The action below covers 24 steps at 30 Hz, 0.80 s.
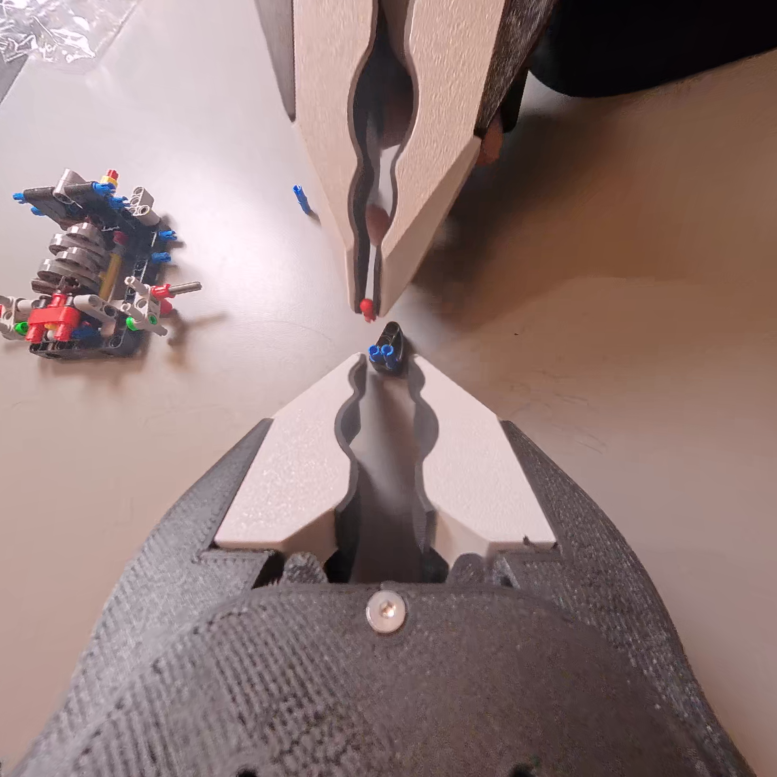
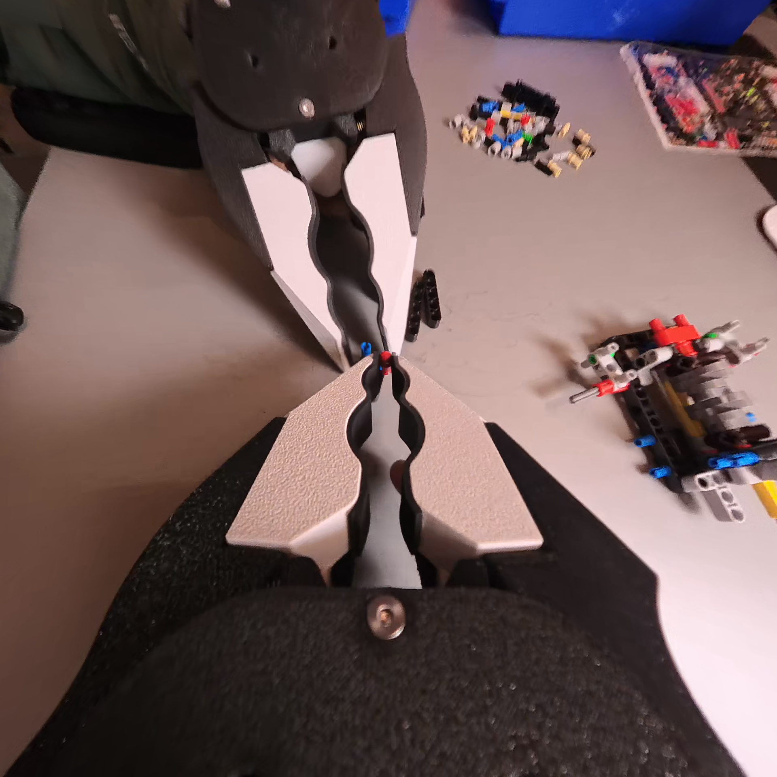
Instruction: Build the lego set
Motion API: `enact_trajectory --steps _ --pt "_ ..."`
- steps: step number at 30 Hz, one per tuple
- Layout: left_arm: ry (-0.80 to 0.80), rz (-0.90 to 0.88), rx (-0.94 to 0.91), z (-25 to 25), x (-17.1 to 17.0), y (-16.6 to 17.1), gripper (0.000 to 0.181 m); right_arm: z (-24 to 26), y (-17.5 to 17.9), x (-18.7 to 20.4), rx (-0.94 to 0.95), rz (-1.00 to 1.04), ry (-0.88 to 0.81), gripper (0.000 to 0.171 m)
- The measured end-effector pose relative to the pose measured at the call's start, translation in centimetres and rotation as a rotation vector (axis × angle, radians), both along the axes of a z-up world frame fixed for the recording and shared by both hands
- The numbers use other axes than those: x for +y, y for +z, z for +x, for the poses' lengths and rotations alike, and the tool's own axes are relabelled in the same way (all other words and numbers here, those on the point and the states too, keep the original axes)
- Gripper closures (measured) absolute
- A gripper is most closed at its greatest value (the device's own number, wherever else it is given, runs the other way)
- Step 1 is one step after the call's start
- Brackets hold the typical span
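Note:
My left gripper (image 1: 389,357) is shut on a small black Lego piece (image 1: 390,341) that has blue pins (image 1: 380,351) in it. My right gripper (image 2: 383,362) is shut on a red pin (image 2: 384,358). In the left wrist view the right gripper (image 1: 370,312) comes in from the top, and its red pin (image 1: 367,305) hangs just short of the black piece. In the right wrist view the left gripper (image 2: 370,352) comes from above, tip to tip with mine. The partly built model (image 1: 92,269) sits on the table to the left and also shows in the right wrist view (image 2: 693,403).
A loose blue pin (image 1: 301,199) lies by the right gripper. Two black beams (image 2: 424,305) lie beside the left gripper. A pile of loose parts (image 2: 521,126), a printed booklet (image 2: 714,96) and a blue box (image 2: 609,17) are farther back. A clear plastic bag (image 1: 46,29) lies at the far left. My left and right fingertips are right by each other.

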State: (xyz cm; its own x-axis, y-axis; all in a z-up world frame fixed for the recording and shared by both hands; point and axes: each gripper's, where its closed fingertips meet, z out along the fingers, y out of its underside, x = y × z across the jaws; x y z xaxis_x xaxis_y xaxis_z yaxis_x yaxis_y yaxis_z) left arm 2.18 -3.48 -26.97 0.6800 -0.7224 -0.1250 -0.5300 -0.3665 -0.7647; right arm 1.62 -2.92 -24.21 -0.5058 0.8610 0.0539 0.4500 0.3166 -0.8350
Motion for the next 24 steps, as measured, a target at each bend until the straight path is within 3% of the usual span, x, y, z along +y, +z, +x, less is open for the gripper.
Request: enact_trajectory --steps 2,6,11,19,24 --pt "0.003 -0.012 -0.049 0.0 -0.2 0.4 0.153 0.0 1.6 -0.3 0.100 -0.018 0.018 0.169" --pt "-0.027 -0.005 -0.308 0.3 -0.9 3.9 0.158 0.3 5.4 -1.4 0.317 -0.088 0.052 0.168" --pt "-0.073 0.091 -0.618 1.0 -1.5 9.8 0.166 0.9 9.0 -2.3 0.421 -0.408 0.046 0.169" --pt "-0.092 0.125 -0.700 1.7 -2.0 11.6 0.180 1.2 10.2 -2.9 0.455 -0.499 0.075 0.169" --pt "-0.100 0.111 -0.714 1.6 -2.1 11.6 0.175 1.3 10.0 -3.1 0.450 -0.497 0.089 0.169"
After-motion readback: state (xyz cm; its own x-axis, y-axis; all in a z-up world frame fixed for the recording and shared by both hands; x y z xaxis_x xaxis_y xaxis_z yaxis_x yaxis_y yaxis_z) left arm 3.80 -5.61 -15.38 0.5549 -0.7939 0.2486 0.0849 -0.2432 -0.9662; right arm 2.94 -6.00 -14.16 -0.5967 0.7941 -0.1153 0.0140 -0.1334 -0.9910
